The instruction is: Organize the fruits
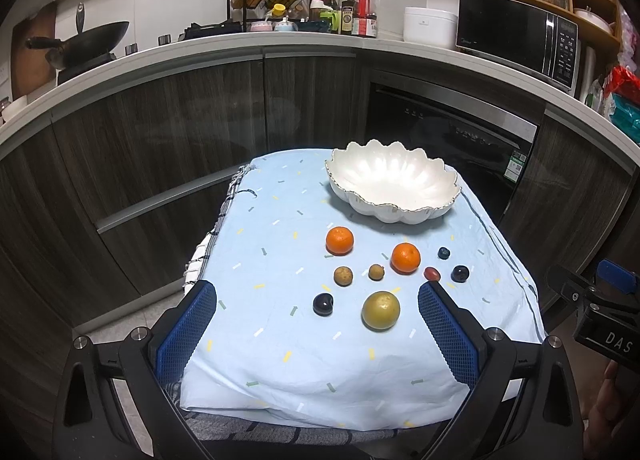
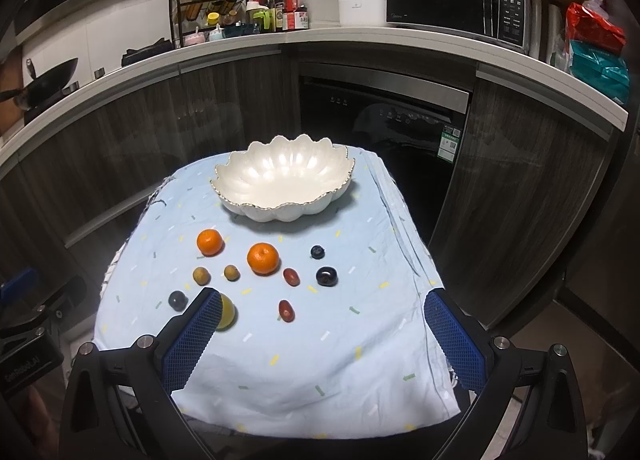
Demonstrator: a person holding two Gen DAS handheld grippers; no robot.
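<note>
A white scalloped bowl (image 1: 394,183) (image 2: 285,183) stands empty at the far end of a light blue cloth (image 1: 280,340) (image 2: 340,360). In front of it lie two oranges (image 1: 339,240) (image 2: 262,258), two small brown fruits (image 1: 343,275) (image 2: 201,275), a yellow-green fruit (image 1: 381,310) (image 2: 226,312), dark plums (image 1: 323,304) (image 2: 326,276), a blueberry (image 1: 443,253) (image 2: 317,251) and red grapes (image 1: 432,273) (image 2: 286,309). My left gripper (image 1: 318,296) is open, held near the cloth's front. My right gripper (image 2: 322,302) is open too, above the front right.
The cloth covers a small table in front of dark kitchen cabinets (image 1: 160,132) and a built-in dishwasher (image 2: 380,120). On the counter behind are a microwave (image 2: 456,0), bottles and a wok (image 1: 88,40). The other gripper's body (image 1: 600,308) shows at the right edge.
</note>
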